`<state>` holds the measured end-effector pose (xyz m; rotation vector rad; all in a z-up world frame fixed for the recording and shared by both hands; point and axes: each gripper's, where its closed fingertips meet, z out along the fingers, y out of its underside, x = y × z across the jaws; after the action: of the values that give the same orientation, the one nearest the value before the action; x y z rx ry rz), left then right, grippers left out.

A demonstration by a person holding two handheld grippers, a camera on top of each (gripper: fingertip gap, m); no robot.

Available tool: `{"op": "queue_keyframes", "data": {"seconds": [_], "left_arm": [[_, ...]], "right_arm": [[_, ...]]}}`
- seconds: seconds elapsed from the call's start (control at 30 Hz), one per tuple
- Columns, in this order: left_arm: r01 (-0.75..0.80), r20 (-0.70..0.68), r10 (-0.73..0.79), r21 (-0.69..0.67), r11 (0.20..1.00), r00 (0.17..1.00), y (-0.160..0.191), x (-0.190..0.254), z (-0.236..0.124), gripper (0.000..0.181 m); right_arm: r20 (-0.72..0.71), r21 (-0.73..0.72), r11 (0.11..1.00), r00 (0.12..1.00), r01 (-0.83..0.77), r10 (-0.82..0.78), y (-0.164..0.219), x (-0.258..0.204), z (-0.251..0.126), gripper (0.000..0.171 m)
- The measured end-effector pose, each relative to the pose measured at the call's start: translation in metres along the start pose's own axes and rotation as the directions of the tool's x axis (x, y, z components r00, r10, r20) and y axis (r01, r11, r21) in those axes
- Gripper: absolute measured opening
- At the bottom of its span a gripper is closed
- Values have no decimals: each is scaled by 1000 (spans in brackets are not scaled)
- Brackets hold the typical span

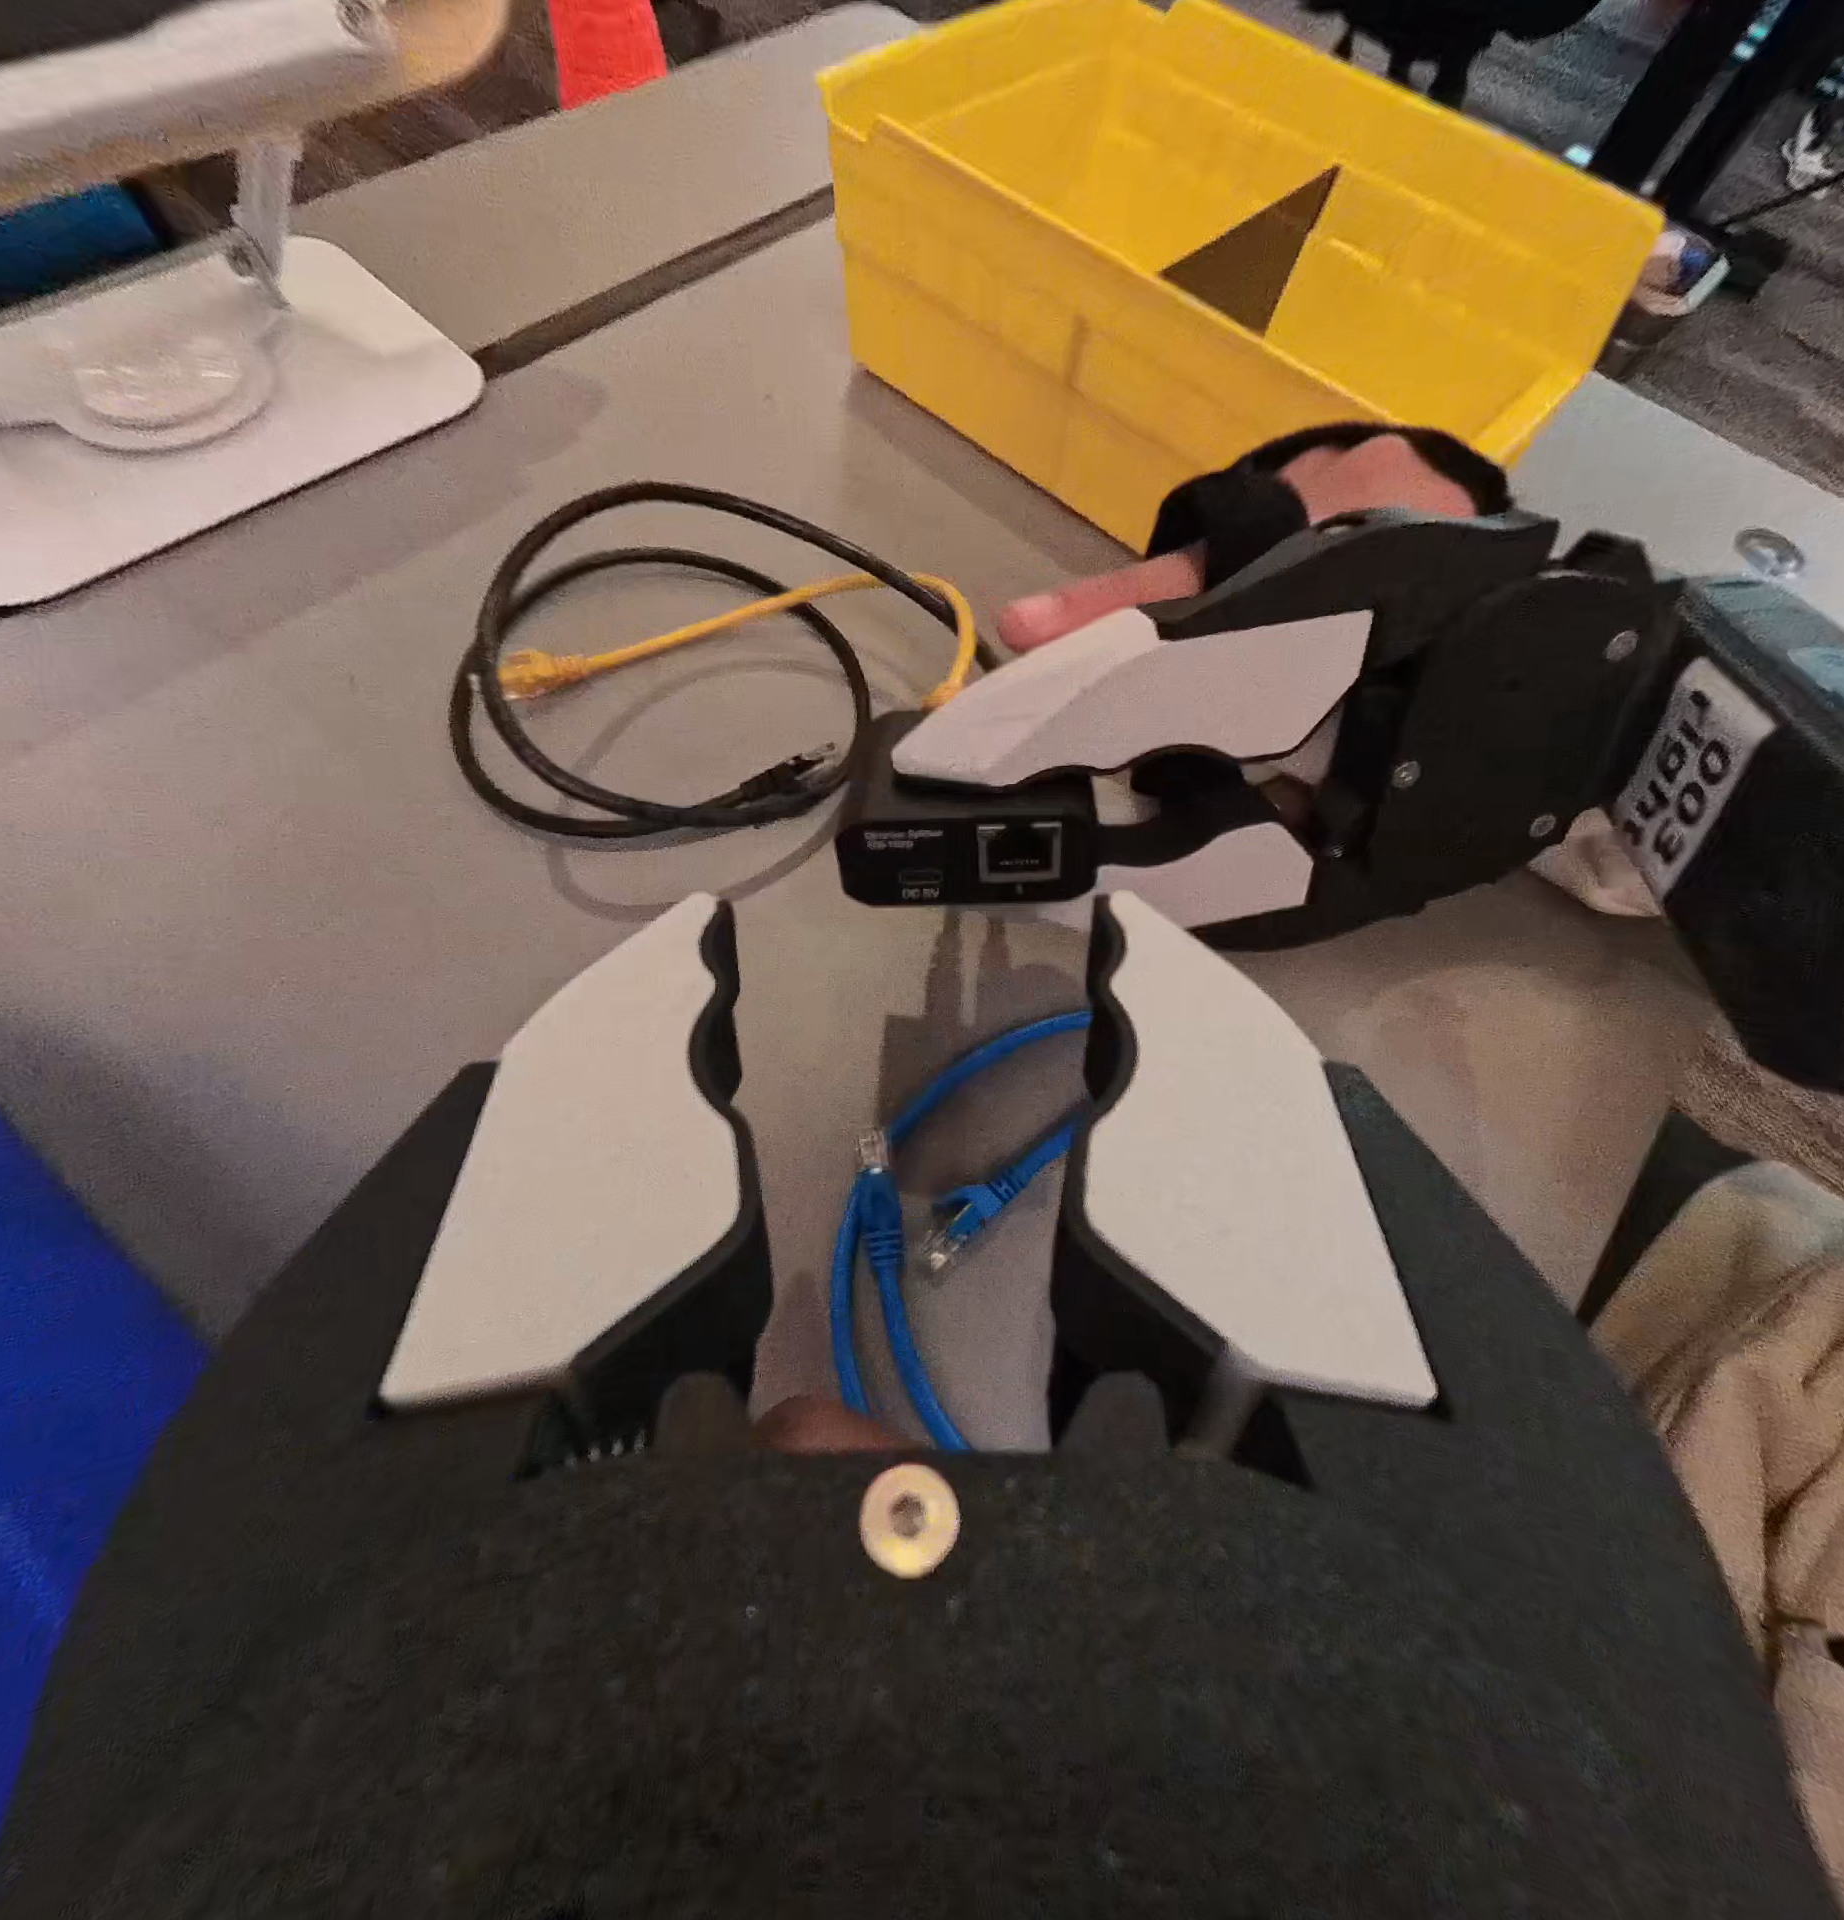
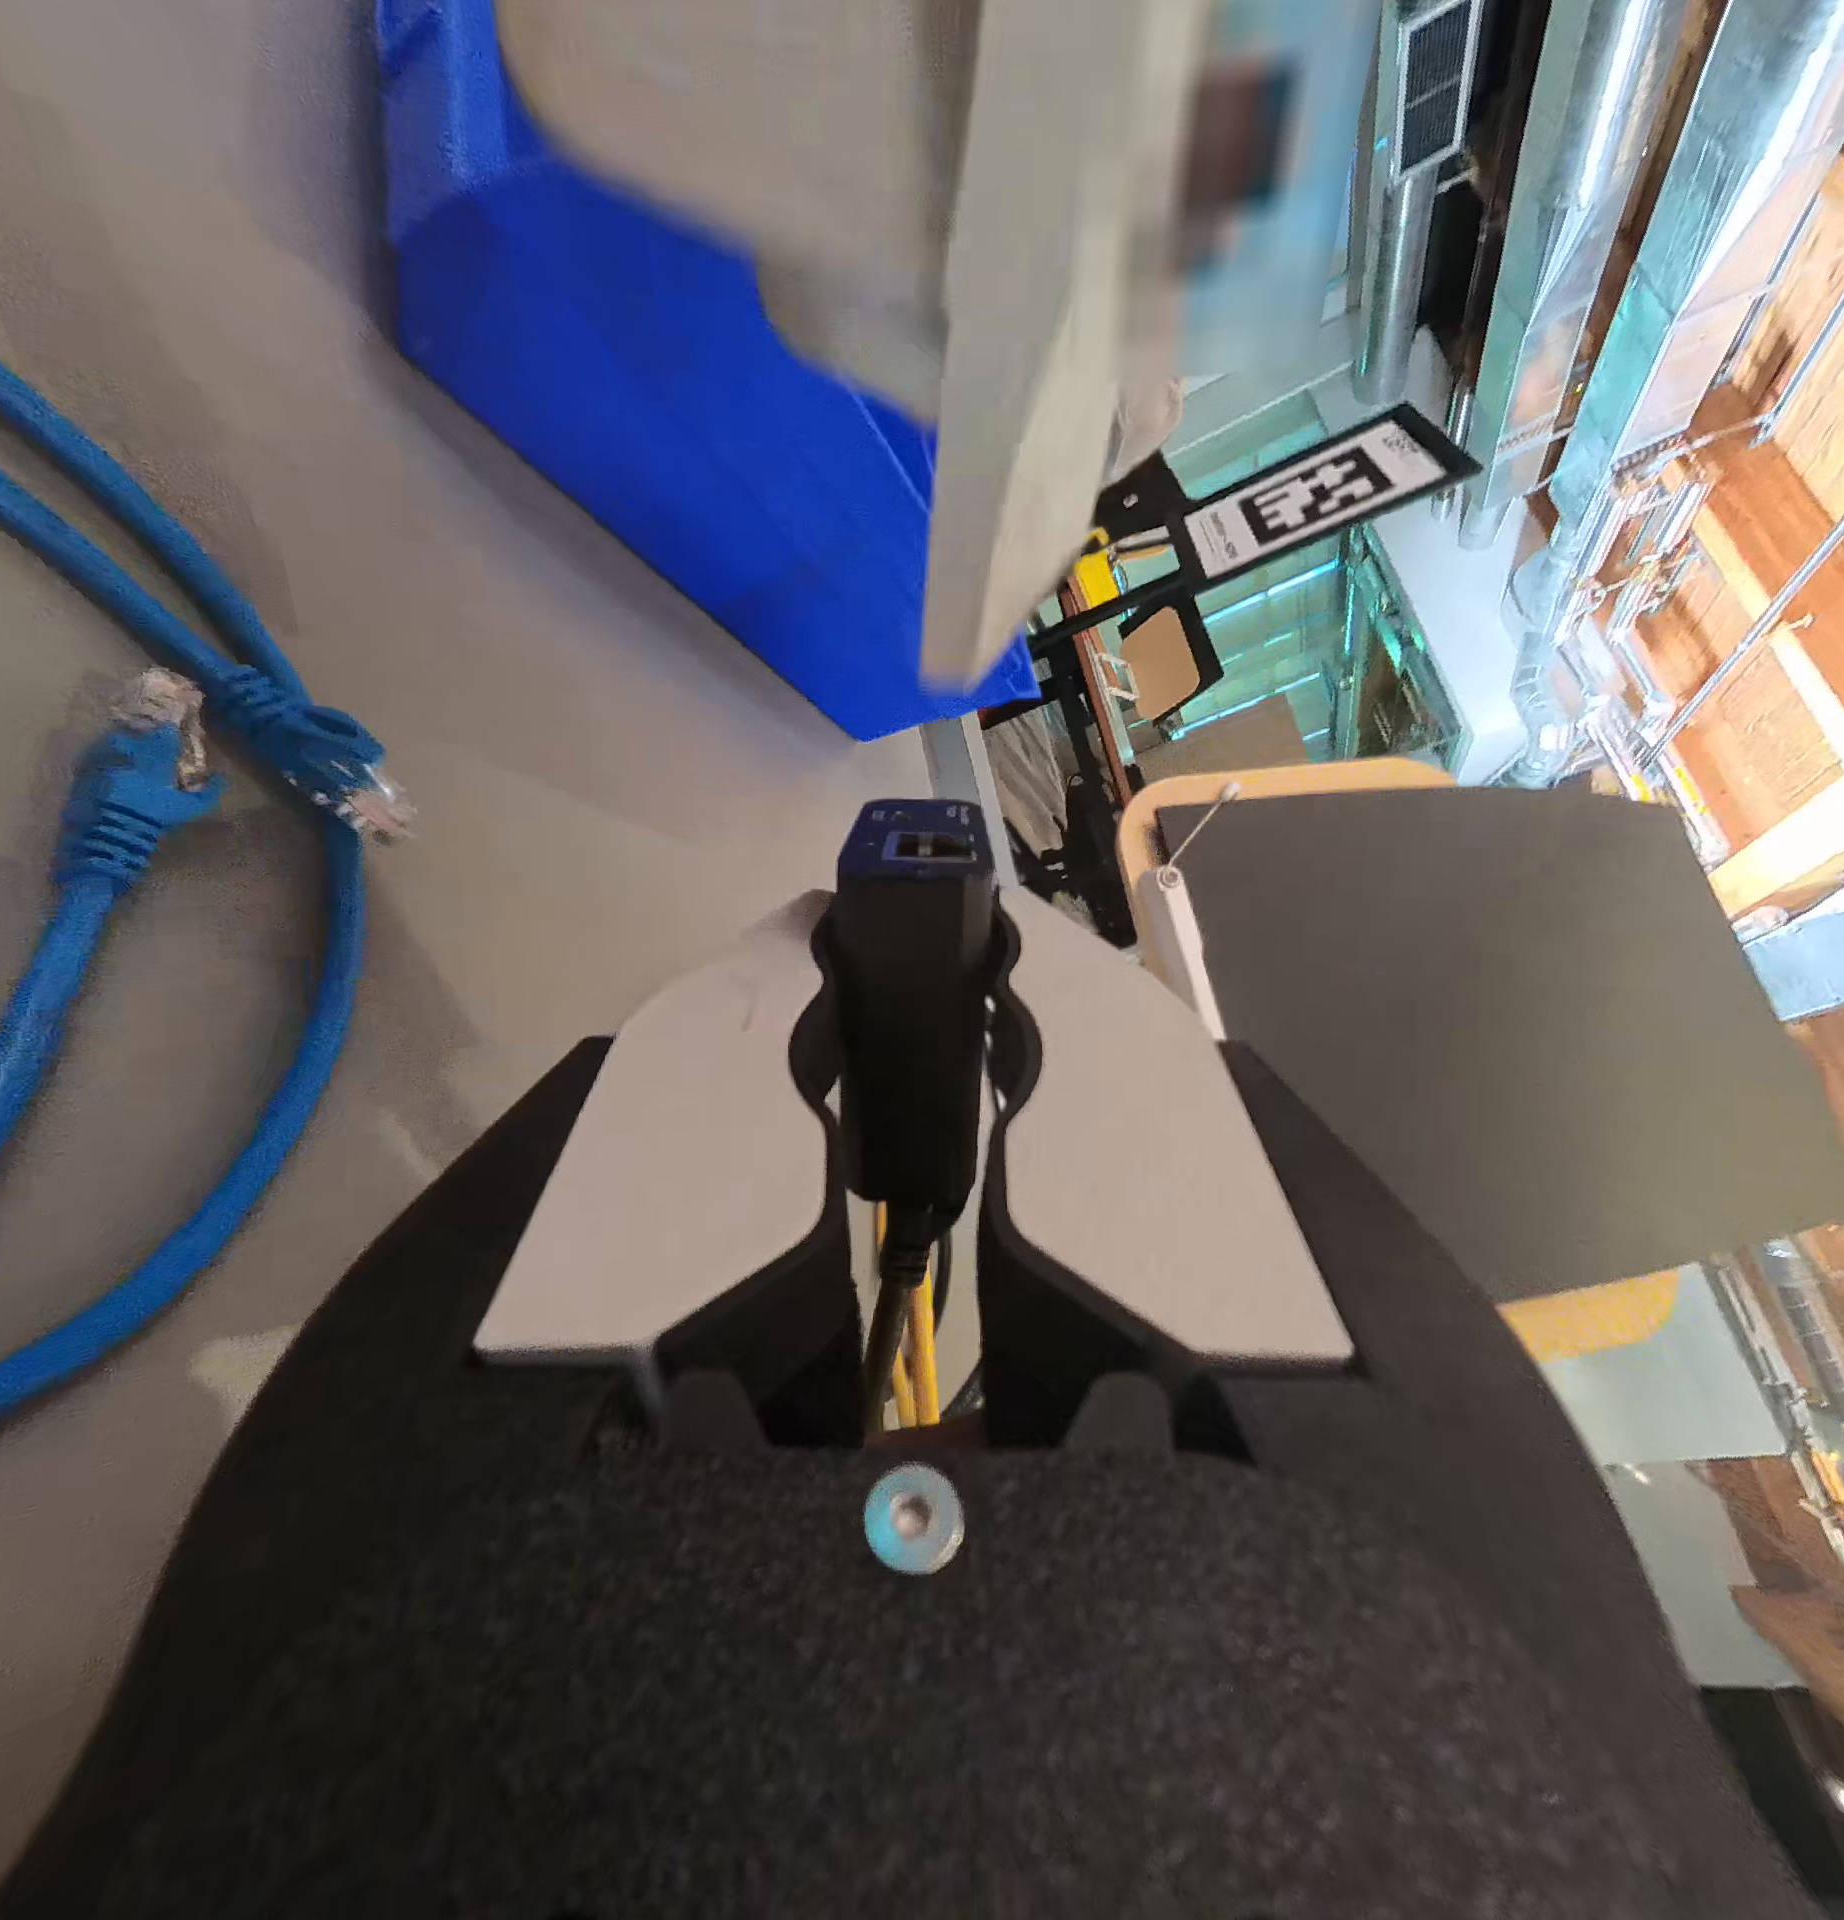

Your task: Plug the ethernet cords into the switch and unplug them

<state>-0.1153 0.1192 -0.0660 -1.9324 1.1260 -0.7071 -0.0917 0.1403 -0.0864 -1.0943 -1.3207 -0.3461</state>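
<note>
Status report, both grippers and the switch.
Left gripper open, empty. Right gripper shut on switch, facing port free. Blue cord loose below; nothing blocking.

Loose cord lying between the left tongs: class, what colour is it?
Blue cord, with clear plug tips; it shows best in the left wrist view.

Each black, felt-textured hand-held gripper (image 1: pixel 913 914) carries two pale grey wedge fingers (image 1: pixel 585 1143) with wavy black inner edges and a silver screw (image 1: pixel 907 1519) behind them. The right gripper (image 1: pixel 985 821) bears a white label, and its holder wears what looks like a black fingerless glove (image 1: pixel 1250 509).
</note>
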Motion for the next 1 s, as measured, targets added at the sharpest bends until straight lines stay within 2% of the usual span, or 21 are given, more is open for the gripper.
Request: {"op": "queue_keyframes", "data": {"seconds": [0.07,0.17,0.23,0.37,0.43,0.5,0.57,0.6,0.63,0.73,0.77,0.8,0.83,0.9,0.93,1.0], "left_arm": [[2,-56,-5,-53,999,998,10,7,18,70],[42,-174,-51,-57,997,983,15,24,32,71],[50,-188,-58,-48,998,980,15,24,37,61],[98,-285,-111,-60,993,952,16,28,34,61],[131,-296,-141,-53,990,945,14,23,30,61],[188,-333,-192,-44,981,923,10,17,21,61],[262,-396,-250,-24,965,884,3,14,9,61],[289,-433,-270,-23,957,860,0,15,4,61],[313,-466,-286,-22,950,837,-2,17,-1,61],[337,-576,-302,-50,940,759,-1,34,-9,61],[347,-596,-309,-53,936,741,-1,37,-10,61],[354,-598,-311,-49,934,739,-1,38,-9,61],[348,-588,-300,-33,937,751,-1,36,-10,61],[290,-539,-235,18,957,809,-2,32,-12,61],[219,-455,-167,63,974,875,-3,25,-12,63],[-56,-194,77,112,992,978,0,10,-14,60]], "right_arm": [[1,13,1000,1000,23,-23,-6,-3,-1,24],[4,33,999,999,40,-40,-15,-7,-2,24],[8,49,997,998,61,-61,-20,-11,-4,24],[42,93,995,999,25,-29,-25,-12,-8,24],[170,55,997,984,-59,49,-22,-16,-17,34],[222,8,965,941,-263,255,-21,0,-32,55],[280,-30,841,803,-540,525,-16,16,-48,56],[321,-63,765,712,-641,624,-11,18,-54,59],[345,-93,733,669,-674,658,-6,17,-56,60],[263,-174,855,814,-488,518,22,5,-47,54],[281,-194,890,846,-413,454,24,-4,-45,41],[295,-192,916,869,-352,396,24,-11,-44,18],[283,-188,929,889,-318,361,24,-12,-43,10],[275,-206,925,888,-318,367,22,-12,-40,9],[267,-220,927,895,-305,358,24,-10,-39,9],[256,-269,926,908,-263,332,29,-3,-38,8]]}}
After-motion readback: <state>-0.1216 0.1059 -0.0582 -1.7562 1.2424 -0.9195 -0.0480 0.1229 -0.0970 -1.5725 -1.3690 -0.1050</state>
